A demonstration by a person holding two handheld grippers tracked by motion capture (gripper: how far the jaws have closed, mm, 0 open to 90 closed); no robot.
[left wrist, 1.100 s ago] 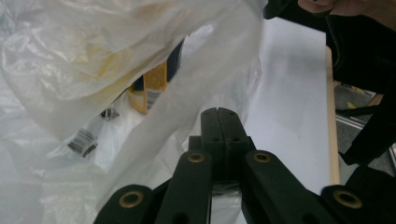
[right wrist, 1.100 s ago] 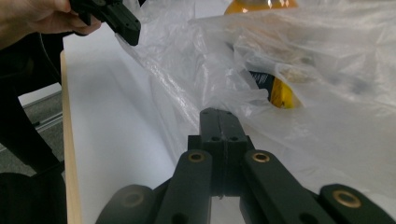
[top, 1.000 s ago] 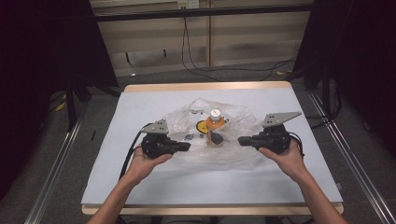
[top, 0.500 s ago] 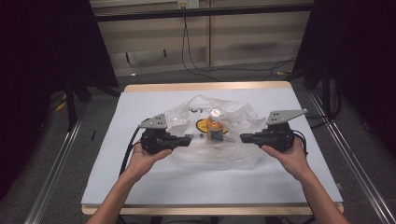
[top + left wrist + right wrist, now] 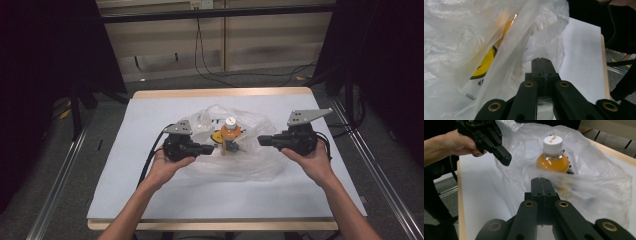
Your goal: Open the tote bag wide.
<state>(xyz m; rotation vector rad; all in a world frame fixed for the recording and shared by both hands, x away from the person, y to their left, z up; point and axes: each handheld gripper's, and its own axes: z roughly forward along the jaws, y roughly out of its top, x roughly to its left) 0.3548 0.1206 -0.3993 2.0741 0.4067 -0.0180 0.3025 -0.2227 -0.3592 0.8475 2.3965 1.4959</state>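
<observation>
A small bottle of orange drink with a white cap stands upright in a crumpled clear plastic bag at the middle of the white table. My left gripper is at the bag's left edge, jaws shut with film pinched between them. My right gripper is shut at the bag's right edge, apparently on the film. In the left gripper view the shut jaws sit against the bag, with the bottle's yellow label behind it. The right gripper view has its shut jaws, the bottle, the bag and the left gripper.
The table has a wooden rim at its far edge. Metal rails run along both sides on the floor, and cables lie beyond the far edge. Dark curtains close in left and right.
Both grippers have lifted slightly and drifted to the right with the bag's edges. The bag has shifted around the bottle, which stays upright in about the same place.
</observation>
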